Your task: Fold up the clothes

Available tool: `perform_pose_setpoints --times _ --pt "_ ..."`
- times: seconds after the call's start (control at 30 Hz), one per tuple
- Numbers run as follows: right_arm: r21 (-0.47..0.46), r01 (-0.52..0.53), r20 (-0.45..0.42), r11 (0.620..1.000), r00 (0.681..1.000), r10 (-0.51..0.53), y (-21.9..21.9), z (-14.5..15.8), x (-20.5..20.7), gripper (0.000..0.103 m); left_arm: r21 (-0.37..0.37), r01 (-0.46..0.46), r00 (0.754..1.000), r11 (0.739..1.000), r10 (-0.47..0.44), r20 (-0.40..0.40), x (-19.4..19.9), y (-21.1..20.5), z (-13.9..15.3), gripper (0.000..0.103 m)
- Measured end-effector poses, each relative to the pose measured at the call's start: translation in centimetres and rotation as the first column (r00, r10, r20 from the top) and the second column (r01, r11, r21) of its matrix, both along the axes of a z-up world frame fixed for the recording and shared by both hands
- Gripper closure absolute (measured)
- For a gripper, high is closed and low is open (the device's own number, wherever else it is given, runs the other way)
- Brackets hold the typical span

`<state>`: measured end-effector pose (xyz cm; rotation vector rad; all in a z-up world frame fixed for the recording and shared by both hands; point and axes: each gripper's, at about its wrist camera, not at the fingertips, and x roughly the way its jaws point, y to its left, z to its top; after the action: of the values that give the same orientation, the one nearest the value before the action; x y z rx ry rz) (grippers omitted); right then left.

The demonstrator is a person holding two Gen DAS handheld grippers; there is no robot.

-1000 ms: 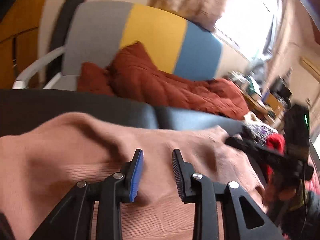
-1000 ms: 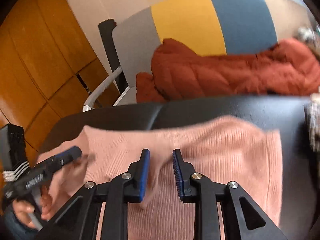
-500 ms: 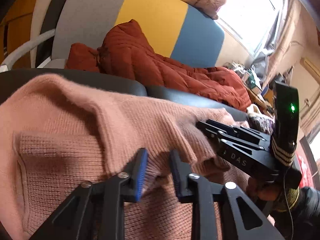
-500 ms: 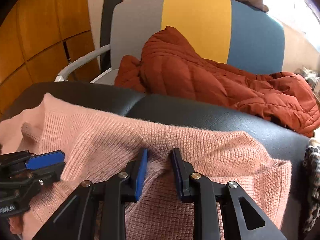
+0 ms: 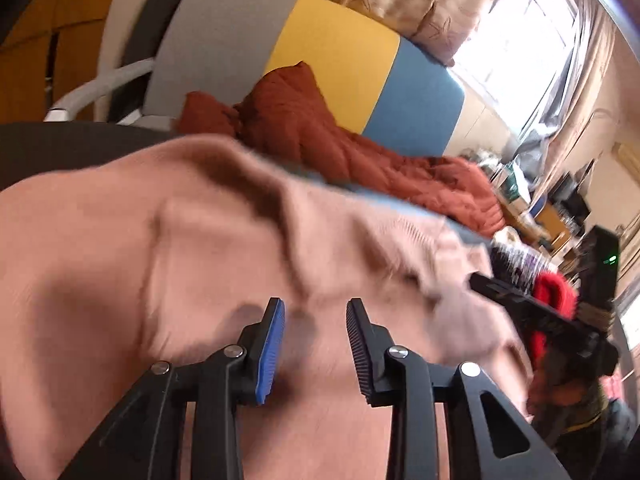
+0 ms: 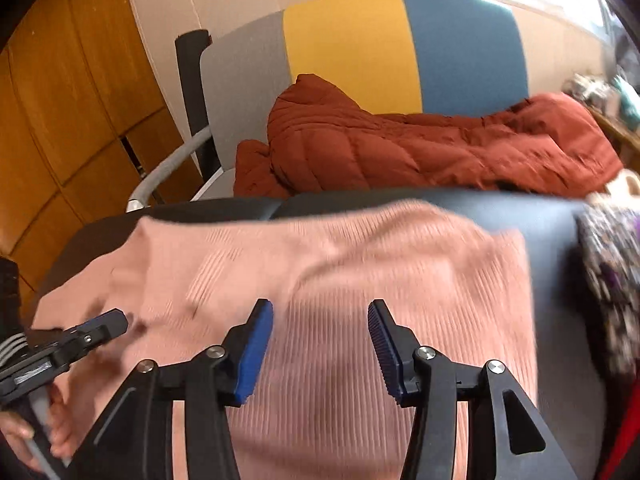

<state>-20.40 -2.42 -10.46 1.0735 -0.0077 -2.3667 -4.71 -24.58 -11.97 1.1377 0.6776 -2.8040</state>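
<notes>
At the far left of the right wrist view, orange wood panelling [image 6: 60,120] is seen, and below it the left gripper [image 6: 108,322] is held low over the left part of the pink sweater [image 6: 360,264]. In its own view the left gripper [image 5: 316,320] is spread moderately apart above the knit, with nothing between its pads. The sweater [image 5: 160,260] is laid in blurred folds across a dark padded surface [image 6: 552,232], which is left bare along the far edge and to the right. The right gripper [image 6: 320,320] is opened wide over the ribbed middle of the sweater and nothing is gripped; whether its pads touch the cloth cannot be told through the motion blur. Behind the surface, a rust quilted jacket [image 6: 400,152] is heaped against a grey, yellow and blue chair back [image 6: 352,48]. At the right edge, a dark patterned cloth [image 6: 608,272] is lying beside the sweater.
</notes>
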Motion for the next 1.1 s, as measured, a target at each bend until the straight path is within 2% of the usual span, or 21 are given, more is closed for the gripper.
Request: perform_pose_setpoints --times 0.1,0.2,0.33,0.4,0.47,0.53,0.57,0.63,0.7,0.77,0.83,0.9,0.97,1.0,1.07,1.1 --pt "0.03 0.054 0.042 0.998 0.998 -0.055 2.5 -1.2 2.4 0.047 -0.039 -0.03 0.998 0.999 0.032 0.055 2.9 0.1 -1.5 0.07" --pt "0.051 0.114 0.043 0.992 0.992 -0.116 4.9 -2.8 4.0 0.046 0.005 -0.078 0.996 0.997 0.077 0.053 5.1 -0.5 -2.0 0.07" --pt "0.042 0.116 0.025 0.992 0.993 -0.117 5.5 -3.1 4.8 0.045 0.037 -0.118 0.992 0.992 0.116 0.049 7.1 -0.7 -2.6 0.07" --pt "0.064 0.109 0.016 0.992 0.994 -0.11 5.1 -3.2 4.9 0.04 0.038 -0.134 0.99 0.99 0.132 0.054 7.7 -0.5 -2.7 0.07" --pt "0.102 0.087 0.0 0.991 0.996 -0.088 4.4 -3.2 5.0 0.031 0.045 -0.154 0.987 0.987 0.151 0.057 8.3 -0.3 -2.6 0.07" --pt "0.154 0.065 -0.017 0.986 0.998 -0.063 3.5 -3.4 5.5 0.024 0.077 -0.191 0.98 0.979 0.187 0.062 9.0 -0.8 -2.0 0.07" --pt "0.174 0.056 -0.023 0.983 0.998 -0.052 3.2 -3.4 5.6 0.018 0.095 -0.213 0.976 0.972 0.208 0.065 9.3 -1.1 -1.8 0.068" --pt "0.2 0.04 -0.025 0.979 0.999 -0.036 2.8 -3.7 5.7 0.012 0.137 -0.305 0.952 0.942 0.297 0.079 10.7 -3.0 -1.4 0.068" --pt "0.207 0.033 -0.025 0.978 0.999 -0.029 2.7 -3.8 5.7 0.011 0.141 -0.408 0.912 0.902 0.398 0.095 11.8 -5.9 -0.5 0.067" --pt "0.204 0.032 -0.023 0.979 0.999 -0.028 2.7 -3.8 5.7 0.01 0.118 -0.517 0.855 0.848 0.505 0.119 12.7 -9.2 0.4 0.067" --pt "0.2 0.03 -0.021 0.979 0.999 -0.026 2.7 -3.9 5.7 0.01 0.113 -0.625 0.779 0.772 0.607 0.159 13.4 -13.2 1.1 0.065" --pt "0.197 0.028 -0.018 0.98 1.0 -0.025 2.8 -4.0 5.7 0.009 0.102 -0.721 0.69 0.686 0.695 0.203 14.0 -17.3 1.4 0.064" --pt "0.193 0.026 -0.016 0.981 1.0 -0.023 2.8 -4.0 5.7 0.007 0.072 -0.787 0.61 0.612 0.758 0.231 14.4 -20.6 1.5 0.063" --pt "0.191 0.025 -0.015 0.981 1.0 -0.022 2.8 -4.0 5.7 0.007 0.037 -0.822 0.559 0.569 0.792 0.246 14.5 -22.6 1.7 0.063" --pt "0.189 0.022 -0.013 0.982 1.0 -0.02 2.7 -4.0 5.9 0.006 0.027 -0.858 0.501 0.513 0.823 0.267 14.5 -25.0 1.5 0.063" --pt "0.189 0.021 -0.012 0.982 1.0 -0.019 2.6 -4.0 6.0 0.005 0.024 -0.882 0.458 0.471 0.844 0.279 14.6 -26.5 1.4 0.063"
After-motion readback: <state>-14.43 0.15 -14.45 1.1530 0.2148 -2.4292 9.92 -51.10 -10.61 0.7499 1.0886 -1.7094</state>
